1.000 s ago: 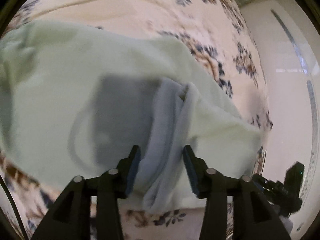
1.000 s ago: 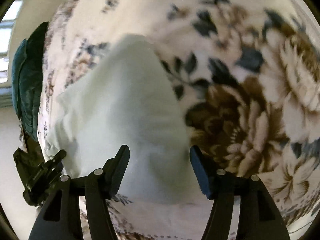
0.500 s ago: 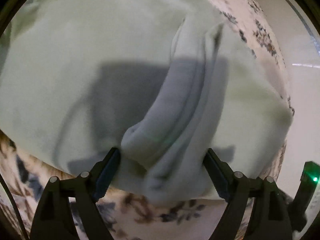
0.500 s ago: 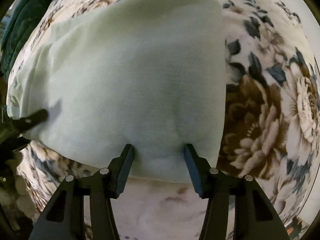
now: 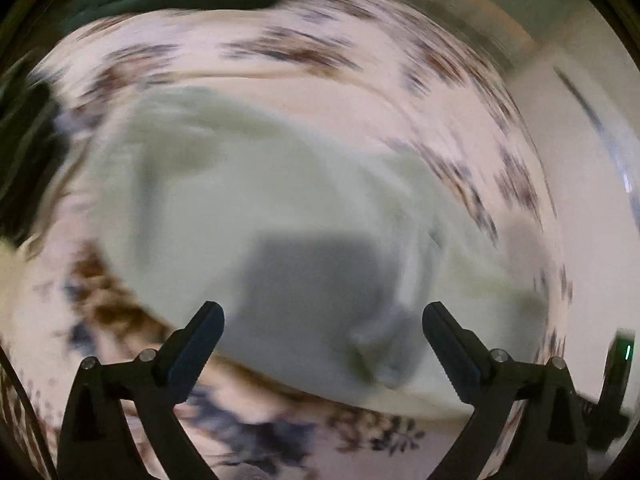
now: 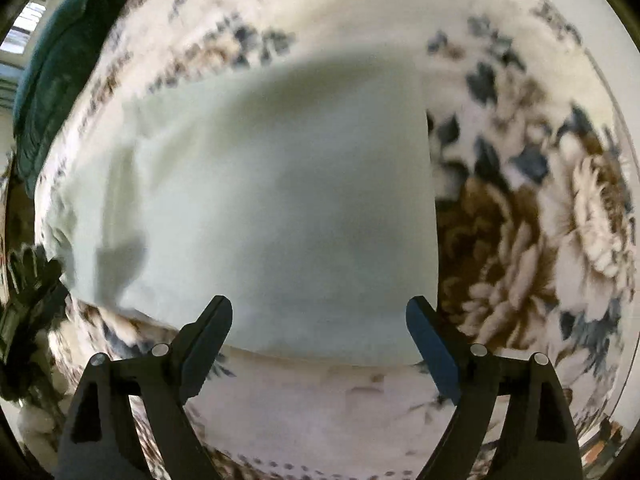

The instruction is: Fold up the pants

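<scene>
Pale green pants (image 6: 264, 200) lie folded flat on a floral bedspread (image 6: 560, 240), filling the centre of both wrist views. In the right wrist view the fold's straight side edge runs from 1 o'clock down to 5 o'clock, and its near hem curves from 8 to 5 o'clock; the long axis cannot be told from these views.

Right gripper (image 6: 320, 332): jaws have just been opening and stand wide, above the near hem, with nothing pressed between them.

Left gripper (image 5: 322, 338): jaws have just been opening and stand spread, clear of the cloth; the view is motion-blurred. A bunched ridge of the pants (image 5: 384, 344) lies toward 5 o'clock.

Bare bedspread borders the pants from 2 to 5 o'clock in the right wrist view. A dark green cushion (image 6: 68, 64) sits at 10 o'clock.
</scene>
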A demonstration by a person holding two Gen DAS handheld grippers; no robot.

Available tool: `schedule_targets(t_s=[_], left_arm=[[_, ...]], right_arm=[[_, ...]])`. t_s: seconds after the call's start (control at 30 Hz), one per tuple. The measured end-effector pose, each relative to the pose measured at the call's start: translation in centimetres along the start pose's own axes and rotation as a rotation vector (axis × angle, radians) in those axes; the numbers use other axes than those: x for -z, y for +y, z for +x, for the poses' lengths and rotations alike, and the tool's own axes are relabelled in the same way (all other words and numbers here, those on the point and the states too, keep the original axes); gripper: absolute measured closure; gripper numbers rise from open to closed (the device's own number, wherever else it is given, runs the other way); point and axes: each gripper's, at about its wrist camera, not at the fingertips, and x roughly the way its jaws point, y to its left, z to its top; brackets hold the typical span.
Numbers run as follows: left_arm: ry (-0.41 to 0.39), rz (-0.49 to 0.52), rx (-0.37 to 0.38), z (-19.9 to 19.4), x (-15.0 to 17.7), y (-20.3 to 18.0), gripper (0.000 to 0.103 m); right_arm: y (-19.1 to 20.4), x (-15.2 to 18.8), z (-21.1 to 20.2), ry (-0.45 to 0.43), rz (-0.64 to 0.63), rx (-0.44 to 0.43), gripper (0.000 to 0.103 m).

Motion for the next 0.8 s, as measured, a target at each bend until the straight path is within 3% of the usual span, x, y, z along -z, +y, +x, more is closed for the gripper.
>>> schedule_targets(t_s=[0.13,0.23,0.33,0.43,0.6,0.7,0.73,0.77,0.8], left_arm=[[0.007,-0.326,-0.016,0.5,-2.1,9.9,0.001],[0.017,-0.59,0.065,2.9,-2.4,16.4,0.002],[0.034,-0.756,0.162,5.9,-3.0,19.9,0.002],[0.027,-0.704,0.162,8.2,-5.0,20.5,0.002],[0.008,-0.472,0.129,9.6,-8.8,18.5,0.002],[0.009,-0.44,0.155,10.4,-9.4,18.9,0.003],[0.011,-0.44,0.153,10.7,-9.4,19.2,0.009],[-0.006,-0.429,0.16,10.4,-9.3,19.2,0.034],[-0.01,-0.415,0.162,10.2,-9.3,18.8,0.045]], right_arm=[[2.0,-1.3,-0.4,-0.029,0.094,-0.034,0.012],[5.6,-2.0,1.7,0.024,0.125,-0.095,0.012],[10.1,-2.4,3.6,0.058,0.078,-0.105,0.012],[13.0,-2.6,4.2,0.062,0.006,-0.094,0.012],[15.3,-3.5,5.8,0.091,-0.056,-0.05,0.012],[15.1,-3.7,6.6,0.117,-0.062,-0.034,0.012],[15.0,-3.7,6.8,0.122,-0.058,-0.034,0.012],[14.8,-3.7,7.1,0.127,-0.051,-0.032,0.012],[14.7,-3.5,7.3,0.128,-0.046,-0.029,0.012]])
